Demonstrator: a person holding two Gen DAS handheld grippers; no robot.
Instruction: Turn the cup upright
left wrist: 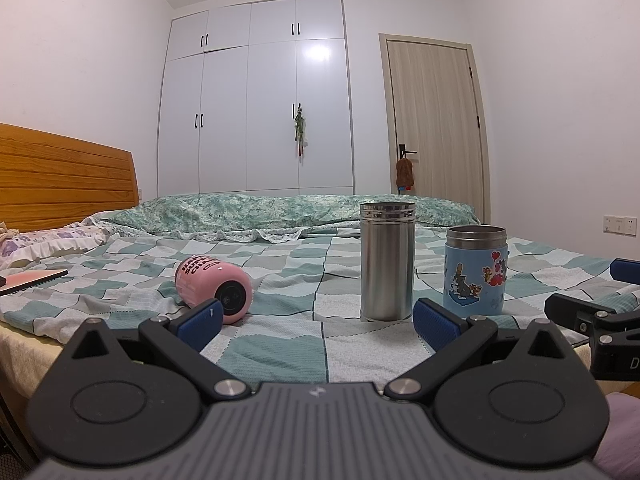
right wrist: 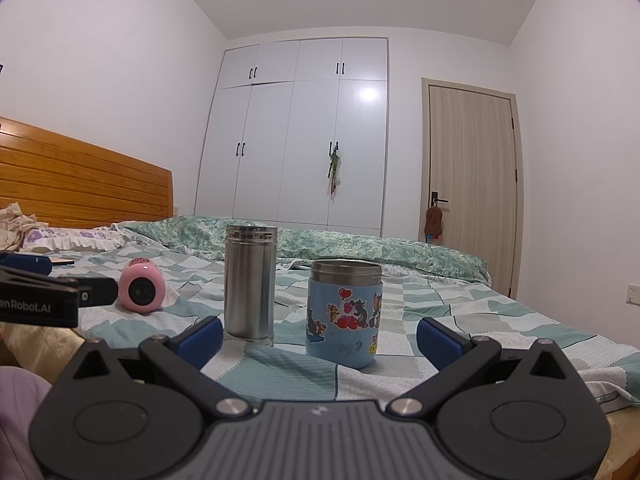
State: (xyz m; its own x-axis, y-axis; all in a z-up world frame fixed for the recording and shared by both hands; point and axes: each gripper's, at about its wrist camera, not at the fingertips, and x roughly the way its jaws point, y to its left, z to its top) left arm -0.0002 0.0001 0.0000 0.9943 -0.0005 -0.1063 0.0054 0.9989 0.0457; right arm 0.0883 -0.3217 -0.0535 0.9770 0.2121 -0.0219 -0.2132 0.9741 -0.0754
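A pink cup [left wrist: 214, 290] lies on its side on the checked bedspread, its base toward me; it also shows in the right wrist view [right wrist: 141, 288]. A tall steel cup [left wrist: 387, 260] stands upright, also seen in the right wrist view [right wrist: 250, 280]. A blue cartoon cup [left wrist: 475, 270] stands upright to its right, and in the right wrist view [right wrist: 345, 314]. My left gripper [left wrist: 316, 326] is open and empty, its left pad just in front of the pink cup. My right gripper [right wrist: 320, 338] is open and empty, just short of the blue cup.
The bed [left wrist: 280, 344] has a wooden headboard [left wrist: 60, 176] at the left, pillows [left wrist: 48, 240] and a folded green quilt [left wrist: 280, 212] behind the cups. A flat pink book [left wrist: 32, 278] lies at far left. A white wardrobe [left wrist: 256, 100] and a door [left wrist: 436, 120] stand beyond.
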